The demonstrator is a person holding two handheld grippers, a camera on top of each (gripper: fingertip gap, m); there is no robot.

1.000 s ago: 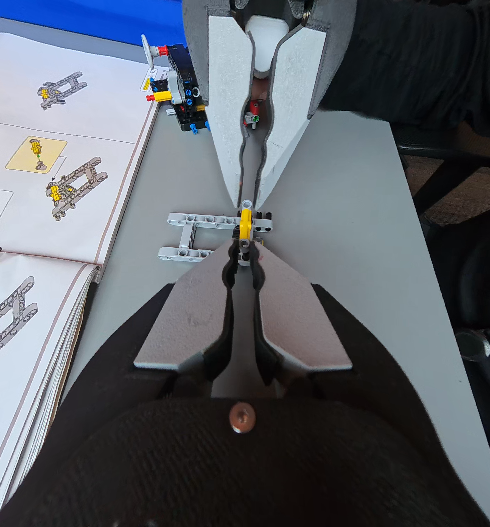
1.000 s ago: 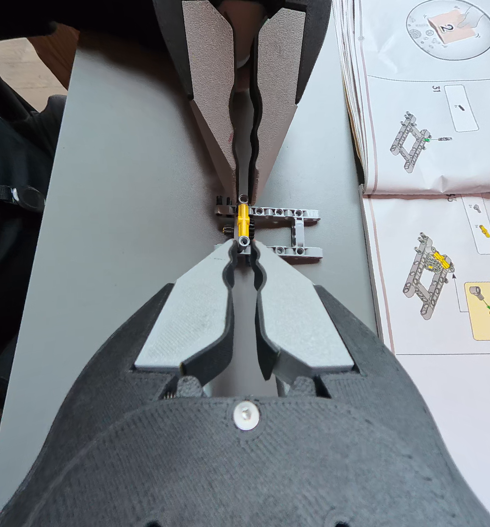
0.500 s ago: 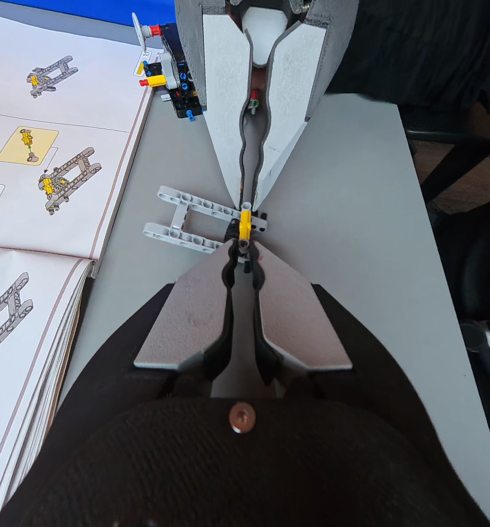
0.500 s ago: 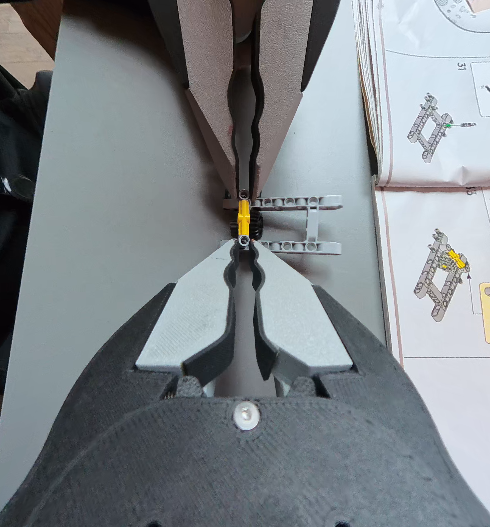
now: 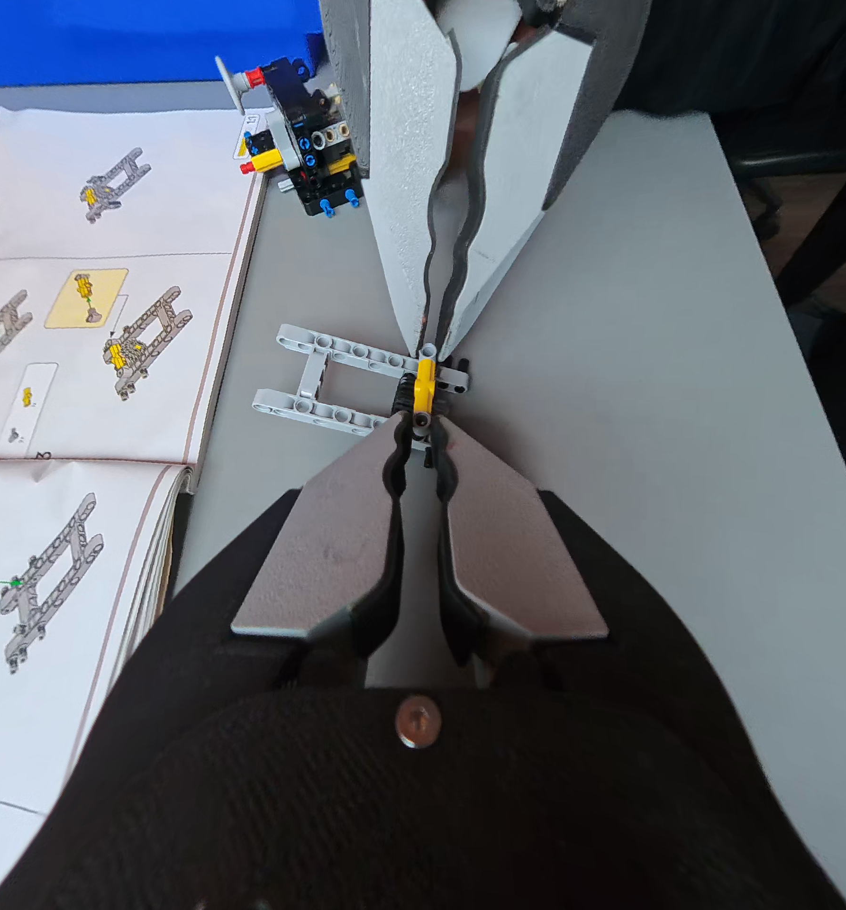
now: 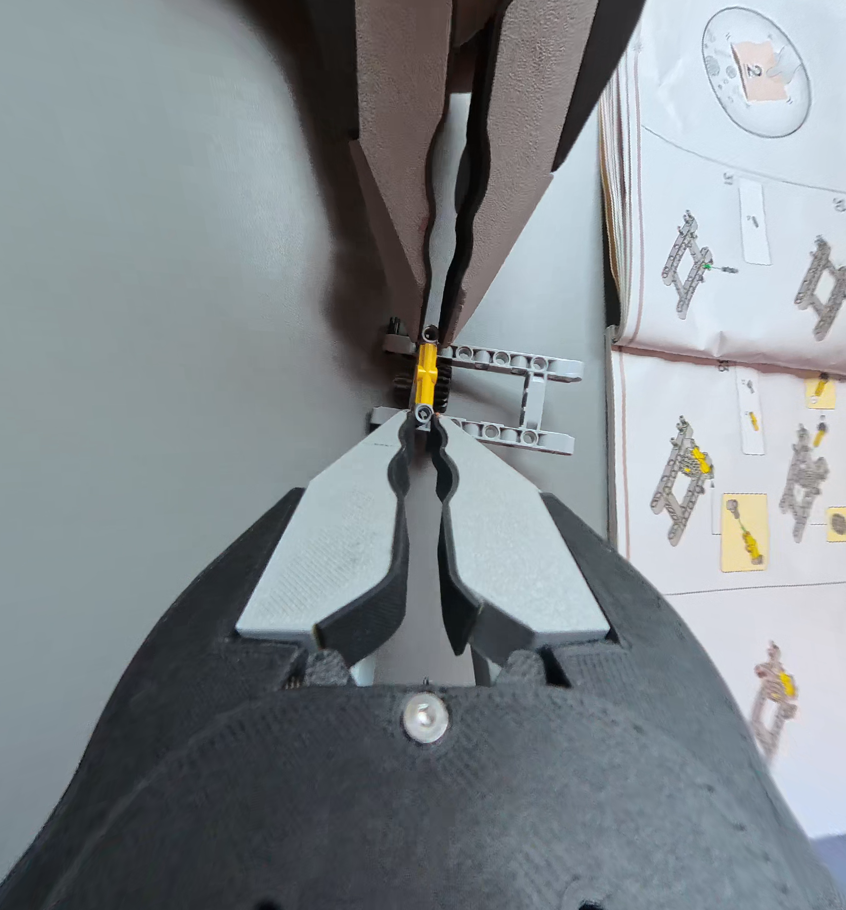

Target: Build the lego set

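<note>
A light grey lego frame (image 5: 332,379) of two long beams and a cross beam carries a yellow axle piece (image 5: 423,384) with a black gear (image 5: 403,394) at one end. My left gripper (image 5: 418,428) is shut on the small grey connector at the near end of the yellow piece. My right gripper (image 5: 428,350) comes from the far side, shut on the grey connector at the other end. In the right wrist view, the right gripper (image 6: 423,418) and left gripper (image 6: 430,335) pinch the yellow piece (image 6: 425,379) from both ends, and the frame (image 6: 509,394) sticks out to the right.
An open instruction booklet (image 5: 91,320) lies left of the frame, and it also shows in the right wrist view (image 6: 755,344). A part-built black model (image 5: 307,143) stands at the back by a blue box (image 5: 115,34). The grey table's (image 5: 632,394) edge runs down the right.
Both grippers stay shut on the ends of the yellow piece. The frame has swung, so in the left view it now slants instead of lying level. The booklet has shifted in both views.
</note>
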